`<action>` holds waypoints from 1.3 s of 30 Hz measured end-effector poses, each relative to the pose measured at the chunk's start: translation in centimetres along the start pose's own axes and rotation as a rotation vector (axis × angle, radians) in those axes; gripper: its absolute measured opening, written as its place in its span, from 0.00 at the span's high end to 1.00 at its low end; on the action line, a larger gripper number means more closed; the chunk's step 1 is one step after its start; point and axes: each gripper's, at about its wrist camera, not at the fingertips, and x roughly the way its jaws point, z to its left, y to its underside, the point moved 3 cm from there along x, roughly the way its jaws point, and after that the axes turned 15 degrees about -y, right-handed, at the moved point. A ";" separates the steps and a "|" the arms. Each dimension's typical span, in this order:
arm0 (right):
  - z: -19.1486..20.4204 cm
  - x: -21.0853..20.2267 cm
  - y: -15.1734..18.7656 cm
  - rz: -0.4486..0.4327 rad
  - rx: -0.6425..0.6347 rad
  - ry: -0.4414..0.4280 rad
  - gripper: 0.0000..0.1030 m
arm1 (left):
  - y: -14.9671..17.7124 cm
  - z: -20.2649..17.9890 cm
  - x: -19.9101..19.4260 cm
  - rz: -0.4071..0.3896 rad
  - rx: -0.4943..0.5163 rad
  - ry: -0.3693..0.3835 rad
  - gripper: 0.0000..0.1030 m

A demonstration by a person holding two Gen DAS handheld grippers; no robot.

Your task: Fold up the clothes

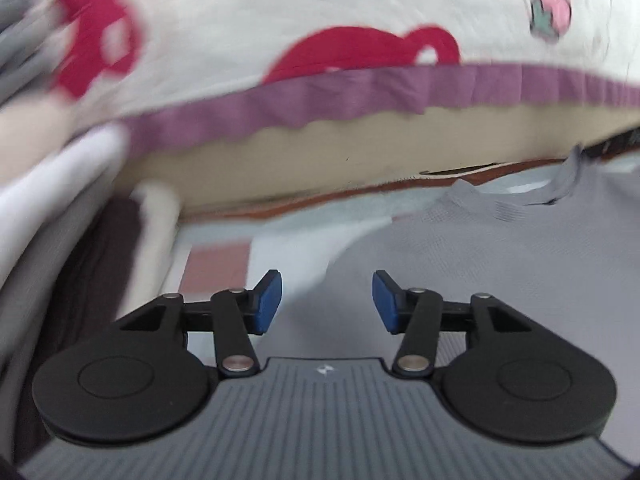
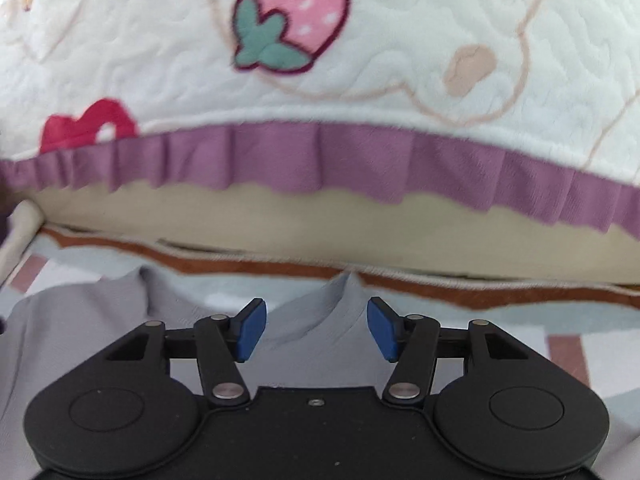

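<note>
The grey garment [image 1: 500, 248] lies spread on a checked pale-blue and pink sheet [image 1: 216, 268], just beside a quilted white cover [image 2: 160, 60] with strawberry print and purple frill. Left claw [image 1: 326, 302]: fingers apart, nothing between them, positioned over the garment's left edge. Right claw [image 2: 316, 328]: fingers apart, nothing gripped, positioned over a raised fold of the garment's far edge.
</note>
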 end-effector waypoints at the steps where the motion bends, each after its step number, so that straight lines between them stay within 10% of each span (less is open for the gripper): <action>1: 0.1 -0.3 0.3 0.003 0.020 -0.004 0.41 | 1.2 0.8 -1.3 0.018 -0.010 -0.002 0.52; 12: 6.3 -0.5 4.2 0.128 -0.011 -0.246 0.41 | 10.6 8.4 -10.0 0.148 -0.154 -0.136 0.41; 18: 11.9 -1.8 6.9 0.244 -0.077 -0.370 0.41 | 12.9 11.5 -8.2 0.260 -0.422 -0.043 0.41; 24: 16.0 -1.9 10.0 0.335 -0.194 -0.440 0.41 | 13.4 9.3 -6.2 0.308 -0.398 0.013 0.32; 26: 17.2 -1.9 10.9 0.355 -0.234 -0.440 0.41 | 13.2 8.3 -6.4 0.267 -0.349 -0.021 0.48; 28: 18.4 -2.0 11.7 0.368 -0.284 -0.434 0.41 | 13.1 7.6 -6.8 0.215 -0.282 -0.075 0.96; 33: 20.7 -2.6 13.8 0.390 -0.387 -0.434 0.41 | 12.1 8.7 -9.0 0.096 -0.161 -0.250 0.97; 39: 22.6 -3.8 16.0 0.395 -0.444 -0.456 0.37 | 13.7 10.9 -6.5 0.243 -0.336 -0.154 0.96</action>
